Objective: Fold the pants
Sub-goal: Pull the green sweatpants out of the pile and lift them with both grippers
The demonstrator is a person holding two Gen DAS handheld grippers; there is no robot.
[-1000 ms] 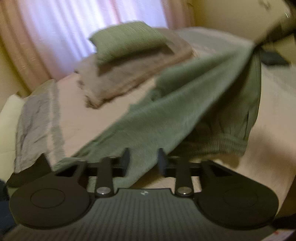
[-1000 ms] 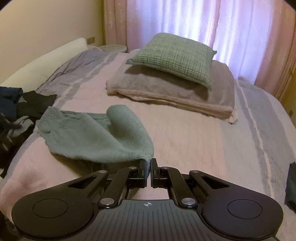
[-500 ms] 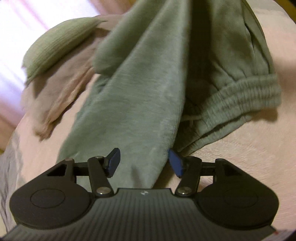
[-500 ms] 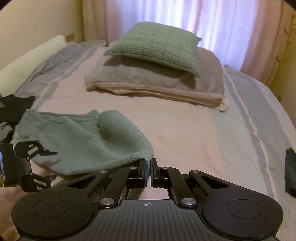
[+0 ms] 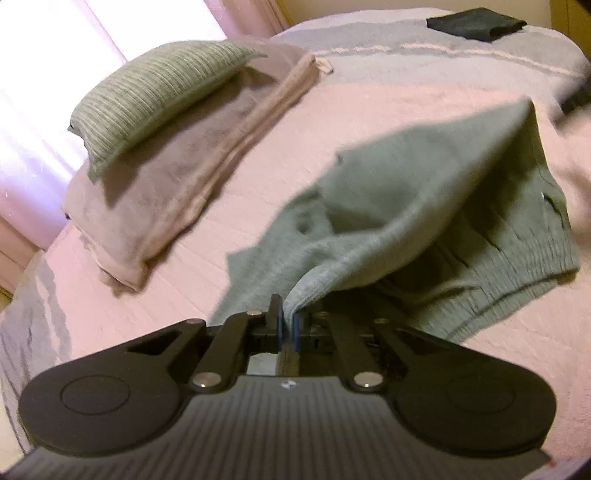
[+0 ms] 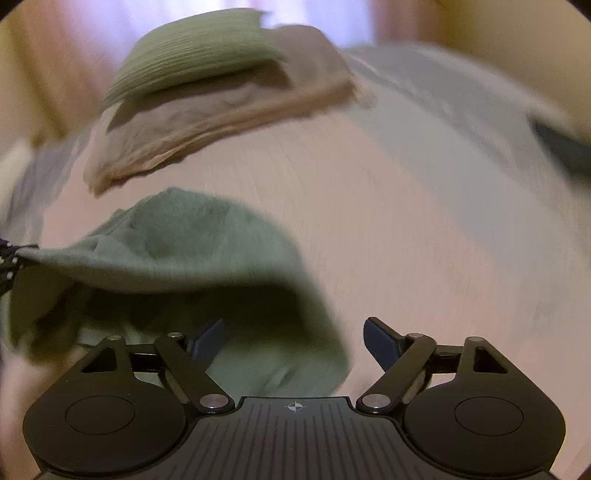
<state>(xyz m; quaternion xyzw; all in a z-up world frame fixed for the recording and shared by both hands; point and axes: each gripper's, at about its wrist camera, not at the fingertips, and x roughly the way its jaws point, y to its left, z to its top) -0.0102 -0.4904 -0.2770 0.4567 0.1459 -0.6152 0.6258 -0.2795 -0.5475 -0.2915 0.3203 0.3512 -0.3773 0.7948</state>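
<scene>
Green sweatpants [image 5: 424,210] lie bunched on the pink bed cover, with the ribbed waistband [image 5: 517,280] at the right of the left wrist view. My left gripper [image 5: 287,326] is shut on a fold of the pants' fabric and holds it slightly lifted. In the right wrist view the same pants [image 6: 192,251] hang in a raised fold at the left, pulled toward the left edge. My right gripper [image 6: 293,341] stands open over the lower part of the cloth, nothing pinched between its fingers. That view is blurred by motion.
A green striped pillow [image 5: 159,92] rests on a folded beige blanket [image 5: 177,184] at the far side of the bed [image 5: 388,92]. A dark folded garment [image 5: 476,22] lies near the far right corner. Pale curtains hang behind the bed.
My left gripper was open around the fabric and is now shut on it. My right gripper was shut on the pants and is now open; it has swung and tilted.
</scene>
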